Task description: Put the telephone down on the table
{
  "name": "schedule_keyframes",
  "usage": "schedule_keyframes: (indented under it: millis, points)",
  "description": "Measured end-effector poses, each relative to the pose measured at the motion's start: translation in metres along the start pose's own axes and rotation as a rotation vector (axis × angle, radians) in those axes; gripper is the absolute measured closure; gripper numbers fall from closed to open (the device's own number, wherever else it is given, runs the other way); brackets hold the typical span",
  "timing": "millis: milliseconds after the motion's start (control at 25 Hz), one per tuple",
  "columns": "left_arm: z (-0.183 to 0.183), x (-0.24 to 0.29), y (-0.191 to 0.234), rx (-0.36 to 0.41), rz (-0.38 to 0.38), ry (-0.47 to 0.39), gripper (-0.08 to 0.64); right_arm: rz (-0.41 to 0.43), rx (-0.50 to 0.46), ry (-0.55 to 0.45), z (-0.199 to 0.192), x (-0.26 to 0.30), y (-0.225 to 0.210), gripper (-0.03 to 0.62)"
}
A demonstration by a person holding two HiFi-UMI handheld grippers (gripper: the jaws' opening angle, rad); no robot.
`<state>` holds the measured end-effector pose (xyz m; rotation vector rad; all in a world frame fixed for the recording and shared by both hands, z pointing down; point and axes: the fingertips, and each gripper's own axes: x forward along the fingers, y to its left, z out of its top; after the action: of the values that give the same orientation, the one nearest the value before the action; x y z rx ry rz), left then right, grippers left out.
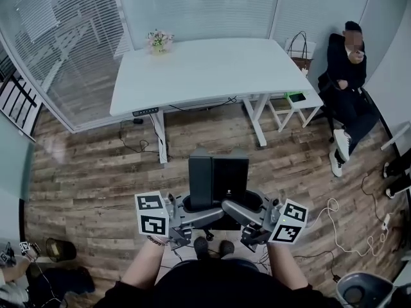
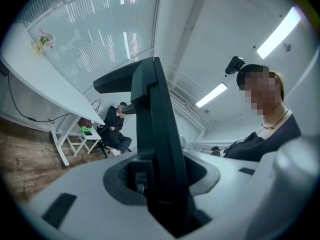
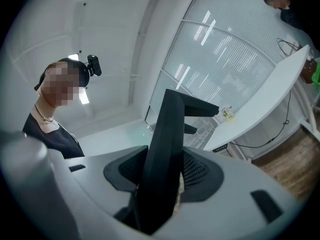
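- As you stood back from the white rectangular table (image 1: 205, 69), the black boxy telephone (image 1: 218, 178) hung above the wooden floor (image 1: 83, 172).
- Your left gripper (image 2: 161, 186) and right gripper (image 3: 156, 189) each clamped it, jaws half-parted.

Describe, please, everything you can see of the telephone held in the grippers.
The telephone is a black, matte, plastic-looking slab in two side-by-side sections, one bearing a small pale mark. It is held upright above the wooden floor, short of the white table, clamped low between the jaws of the left gripper and the right gripper.
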<state>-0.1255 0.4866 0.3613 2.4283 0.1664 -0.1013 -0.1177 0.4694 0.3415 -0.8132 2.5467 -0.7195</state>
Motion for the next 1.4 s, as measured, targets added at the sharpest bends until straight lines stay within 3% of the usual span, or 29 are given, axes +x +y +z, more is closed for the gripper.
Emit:
schedule_keyframes:
  millis: [760, 1400]
  points:
    - [0.01, -0.032, 0.013, 0.018, 0.002, 0.015, 0.37, -0.005, -0.006, -0.006, -0.012, 0.034, -0.004, 0.411]
    - [0.073, 0.017, 0.088, 0.056, 0.01, -0.01, 0.37, 0.019, -0.035, 0.023, 0.053, 0.049, -0.09, 0.411]
